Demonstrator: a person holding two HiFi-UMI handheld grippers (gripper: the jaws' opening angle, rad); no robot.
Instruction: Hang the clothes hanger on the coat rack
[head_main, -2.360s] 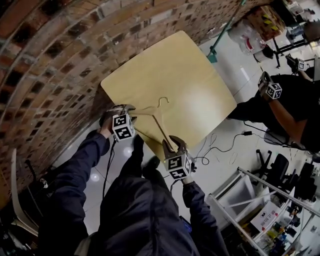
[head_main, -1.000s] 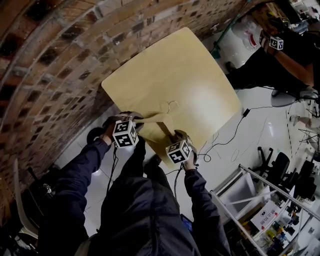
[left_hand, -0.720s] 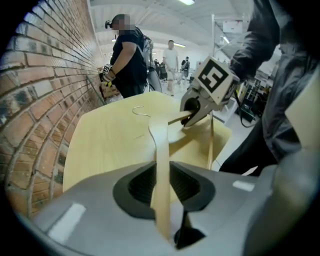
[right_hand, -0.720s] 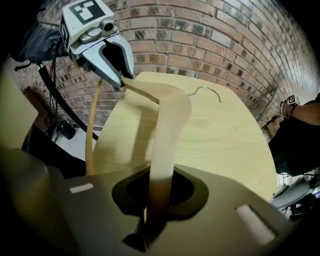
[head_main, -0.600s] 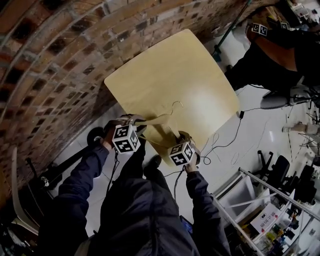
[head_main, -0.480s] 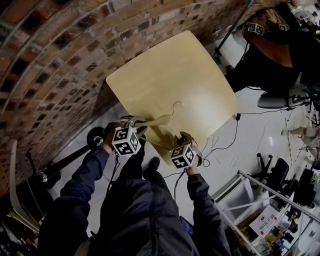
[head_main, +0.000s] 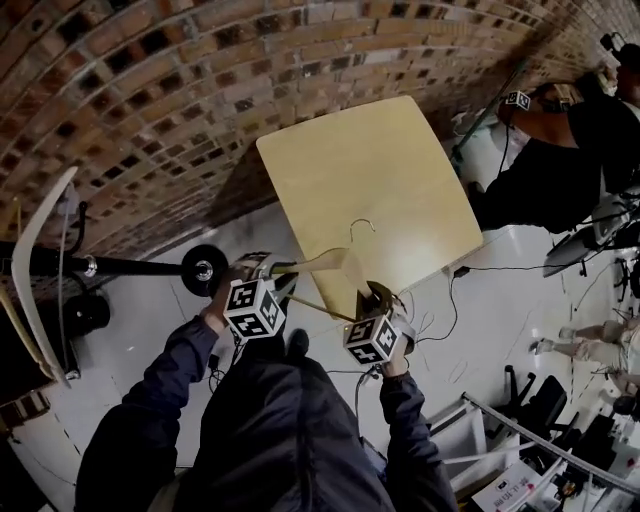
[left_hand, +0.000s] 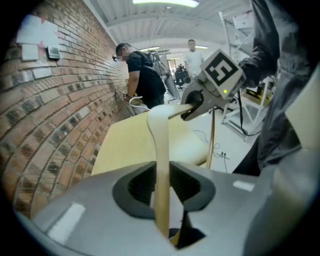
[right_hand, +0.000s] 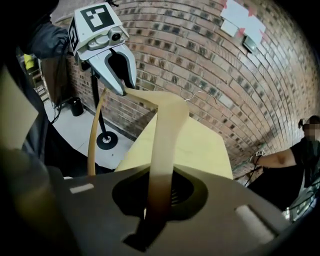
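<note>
Hanger (head_main: 322, 262) held in the air over near edge of table (head_main: 350, 150), left gripper (head_main: 262, 268) clenched on one arm, right gripper (head_main: 378, 293) clenched on the other, hook (head_main: 361, 228) over tabletop.

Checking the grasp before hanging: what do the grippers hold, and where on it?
The wooden clothes hanger: the left gripper clamps one shoulder arm near its end, the right gripper the other arm near its end.

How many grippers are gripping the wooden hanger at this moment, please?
2. The left gripper is shut on the hanger at one arm's end; the right gripper is shut on the other arm's end. Neither grip is hidden.
</note>
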